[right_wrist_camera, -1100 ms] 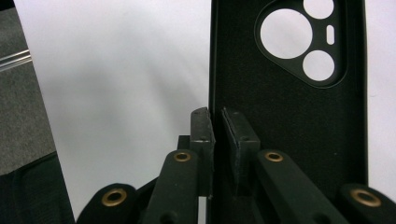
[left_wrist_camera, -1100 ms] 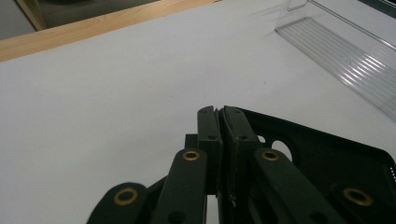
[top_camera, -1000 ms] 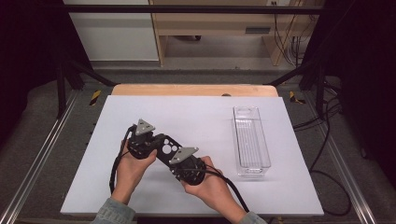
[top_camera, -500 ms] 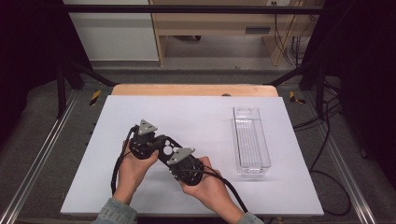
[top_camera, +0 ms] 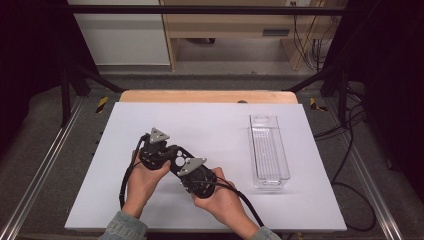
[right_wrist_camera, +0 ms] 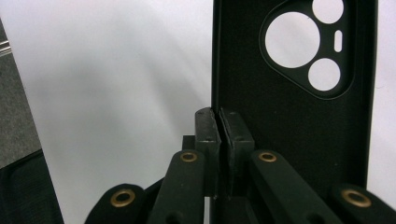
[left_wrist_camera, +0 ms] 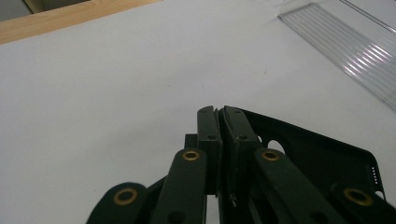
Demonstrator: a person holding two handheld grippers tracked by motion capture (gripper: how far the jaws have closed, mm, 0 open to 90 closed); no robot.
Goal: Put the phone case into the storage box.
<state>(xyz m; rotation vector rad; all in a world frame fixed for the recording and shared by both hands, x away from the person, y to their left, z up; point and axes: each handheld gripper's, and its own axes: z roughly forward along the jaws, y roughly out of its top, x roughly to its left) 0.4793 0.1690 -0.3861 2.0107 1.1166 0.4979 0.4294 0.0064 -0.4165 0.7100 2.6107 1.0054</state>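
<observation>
Here, I am pinching a black phone case (top_camera: 176, 159) between both claws, left gripper (top_camera: 159, 150) and right gripper (top_camera: 192, 172), jaws pressed on its rim, near the bench's (top_camera: 210, 125) front edge.

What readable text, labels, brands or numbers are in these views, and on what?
None can be read.
Black phone case, held by both grippers: plain, no print or logo.
Clear plastic tray: ribbed, no label.
White table: blank.
Yellow-black hazard stripes on the frame: a pattern, no words.
</observation>
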